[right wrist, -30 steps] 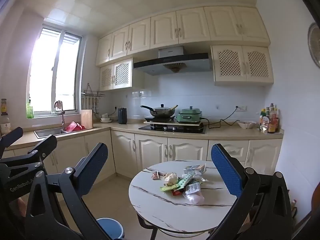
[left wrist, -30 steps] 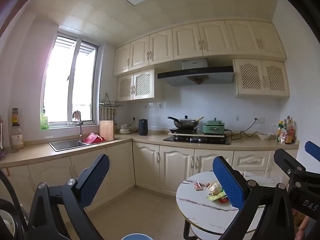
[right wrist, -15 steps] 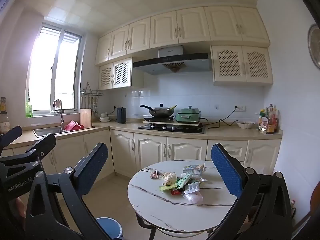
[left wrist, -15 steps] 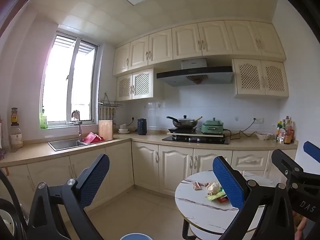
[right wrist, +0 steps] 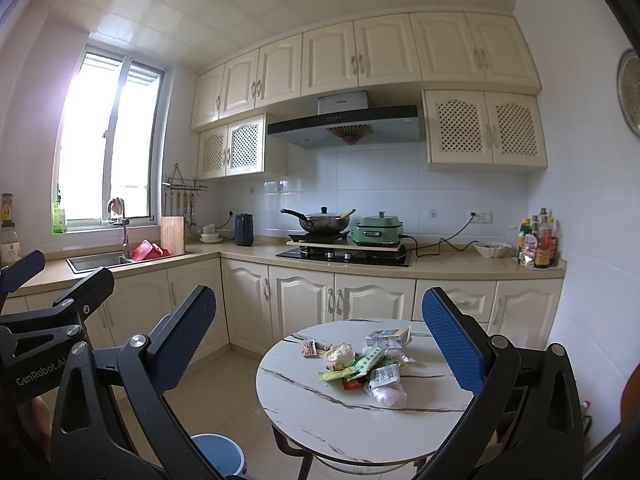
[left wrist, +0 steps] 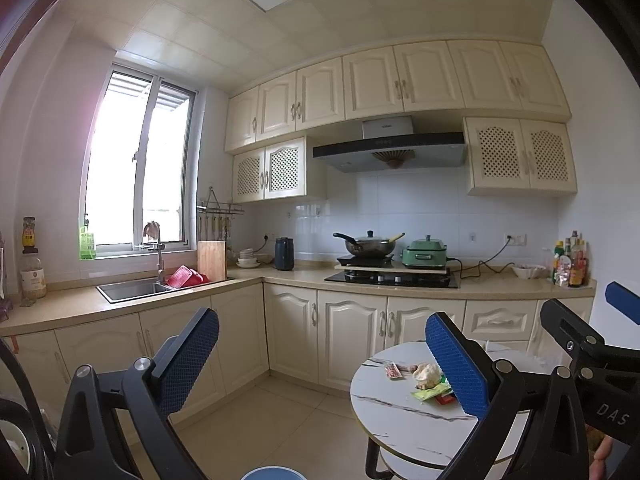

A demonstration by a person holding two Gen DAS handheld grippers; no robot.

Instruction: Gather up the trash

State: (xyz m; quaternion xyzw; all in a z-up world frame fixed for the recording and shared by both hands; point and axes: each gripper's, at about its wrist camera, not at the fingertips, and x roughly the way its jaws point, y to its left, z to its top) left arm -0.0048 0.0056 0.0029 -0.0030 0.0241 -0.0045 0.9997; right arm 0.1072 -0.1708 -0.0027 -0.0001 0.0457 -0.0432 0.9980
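A heap of trash (right wrist: 366, 366) lies on a round white marble table (right wrist: 320, 412): wrappers, a crumpled tissue (right wrist: 340, 354), a small carton and a pink bag. The left wrist view shows part of the trash (left wrist: 430, 380) on the table (left wrist: 384, 408). A blue bin (right wrist: 218, 454) stands on the floor left of the table; only the rim of that bin (left wrist: 274, 474) shows in the left wrist view. My right gripper (right wrist: 320, 330) is open and empty, short of the table. My left gripper (left wrist: 324, 346) is open and empty, further left.
An L-shaped counter (right wrist: 460, 264) runs along the walls with a sink (right wrist: 98, 262), a hob with a wok (right wrist: 324, 222), a green cooker (right wrist: 378, 228) and bottles (right wrist: 538, 244). Tiled floor (left wrist: 260, 420) lies between the cabinets and the table.
Both views have shifted slightly: the table and trash sit a touch further left and nearer in the frames. Both grippers stay open.
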